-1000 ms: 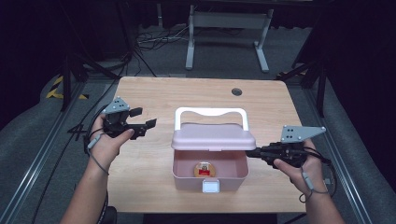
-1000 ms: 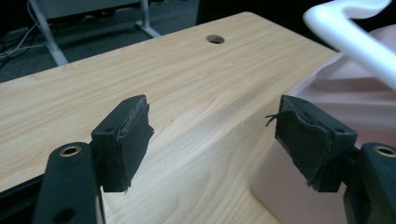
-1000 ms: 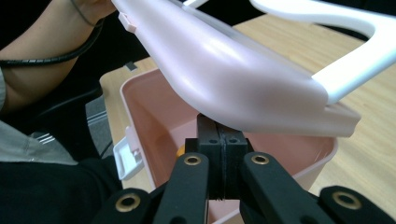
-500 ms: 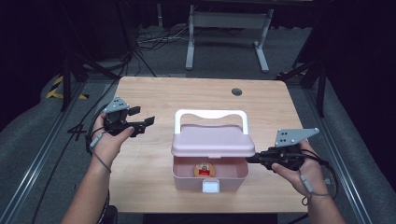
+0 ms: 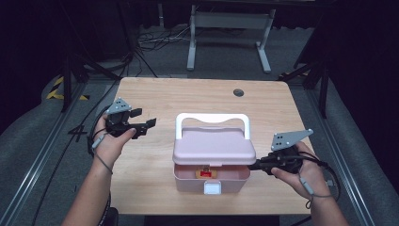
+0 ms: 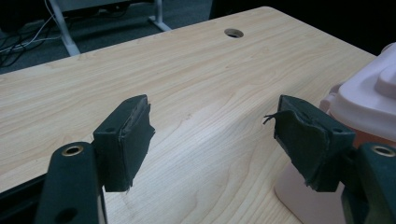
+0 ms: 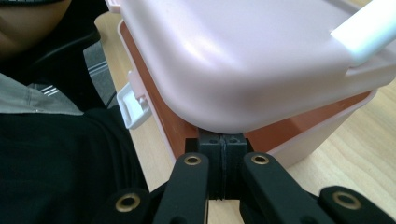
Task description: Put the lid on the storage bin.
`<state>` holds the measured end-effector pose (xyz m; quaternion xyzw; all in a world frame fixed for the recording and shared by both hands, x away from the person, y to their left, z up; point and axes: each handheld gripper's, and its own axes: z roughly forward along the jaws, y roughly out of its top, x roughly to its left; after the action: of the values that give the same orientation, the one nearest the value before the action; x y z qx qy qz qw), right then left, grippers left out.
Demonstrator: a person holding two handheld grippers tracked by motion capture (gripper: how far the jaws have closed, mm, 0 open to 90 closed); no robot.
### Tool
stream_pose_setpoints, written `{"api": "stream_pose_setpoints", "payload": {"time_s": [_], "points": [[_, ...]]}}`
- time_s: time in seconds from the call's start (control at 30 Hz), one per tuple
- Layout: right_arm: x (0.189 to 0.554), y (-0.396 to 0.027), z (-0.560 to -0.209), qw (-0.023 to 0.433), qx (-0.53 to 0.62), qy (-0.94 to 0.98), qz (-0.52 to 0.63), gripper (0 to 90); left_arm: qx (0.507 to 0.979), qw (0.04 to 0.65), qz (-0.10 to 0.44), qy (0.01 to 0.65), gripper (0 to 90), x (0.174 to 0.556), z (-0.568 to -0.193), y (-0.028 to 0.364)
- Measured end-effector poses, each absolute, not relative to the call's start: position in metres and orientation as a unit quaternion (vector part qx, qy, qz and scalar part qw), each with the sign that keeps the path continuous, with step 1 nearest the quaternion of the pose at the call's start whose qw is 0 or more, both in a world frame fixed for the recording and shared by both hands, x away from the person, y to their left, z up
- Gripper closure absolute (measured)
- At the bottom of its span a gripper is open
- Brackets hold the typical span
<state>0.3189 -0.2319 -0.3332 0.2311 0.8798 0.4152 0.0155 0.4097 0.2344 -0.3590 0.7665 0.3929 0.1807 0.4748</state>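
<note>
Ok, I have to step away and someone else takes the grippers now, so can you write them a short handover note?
Right gripper: jaws shut with nothing between them, tips wedged under the right edge of the pink plastic lid, propping it up.
Left gripper: jaws open, empty, held over the light wooden table to the left of the box, touching nothing.
Pink plastic storage box with a white carry handle: near the table's front edge; its white front latch hangs undone, and a small red thing lies inside.
Done: latch released, lid lifted partway.
Left: probably to swing the lid fully open, perhaps with help from the left gripper.
</note>
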Motion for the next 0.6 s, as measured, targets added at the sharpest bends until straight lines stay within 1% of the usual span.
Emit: {"api": "stream_pose_setpoints", "payload": {"time_s": [0.6], "points": [[0.3156, -0.2285, -0.3370, -0.008, 0.228, 0.908, 0.351, 90.0, 0.776, 0.462, 0.165, 0.396, 27.3, 0.4118, -0.3643, 0.2308]]}}
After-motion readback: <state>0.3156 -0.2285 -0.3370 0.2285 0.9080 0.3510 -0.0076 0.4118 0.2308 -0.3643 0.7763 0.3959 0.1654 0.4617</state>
